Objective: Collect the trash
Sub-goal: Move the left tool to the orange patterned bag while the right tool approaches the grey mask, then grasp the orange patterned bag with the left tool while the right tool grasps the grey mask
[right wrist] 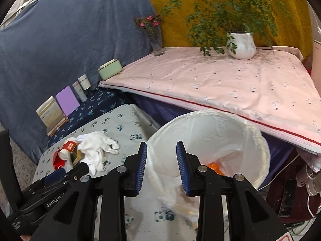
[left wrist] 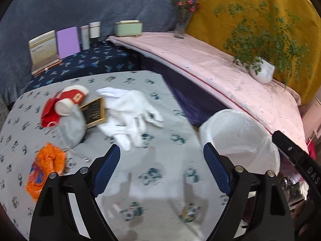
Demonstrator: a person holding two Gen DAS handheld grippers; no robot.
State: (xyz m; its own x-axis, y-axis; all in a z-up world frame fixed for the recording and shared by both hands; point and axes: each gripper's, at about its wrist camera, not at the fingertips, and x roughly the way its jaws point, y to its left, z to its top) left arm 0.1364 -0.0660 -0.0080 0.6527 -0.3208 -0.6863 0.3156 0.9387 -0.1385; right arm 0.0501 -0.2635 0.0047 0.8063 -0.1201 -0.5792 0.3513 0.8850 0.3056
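White glove (left wrist: 128,112), one; orange wrapper (left wrist: 46,170), one; both grippers (left wrist: 161,158) (right wrist: 161,160) gape empty.

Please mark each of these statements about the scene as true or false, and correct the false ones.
1. The left gripper holds the white glove. False: its jaws stand open and empty; the glove lies on the table.
2. An orange wrapper lies on the table. True.
3. The bin has no liner. False: a white bag lines it.
4. Something orange lies inside the bin. True.
5. The right gripper grips a red cup. False: nothing is between its jaws; the red cup lies on the table.
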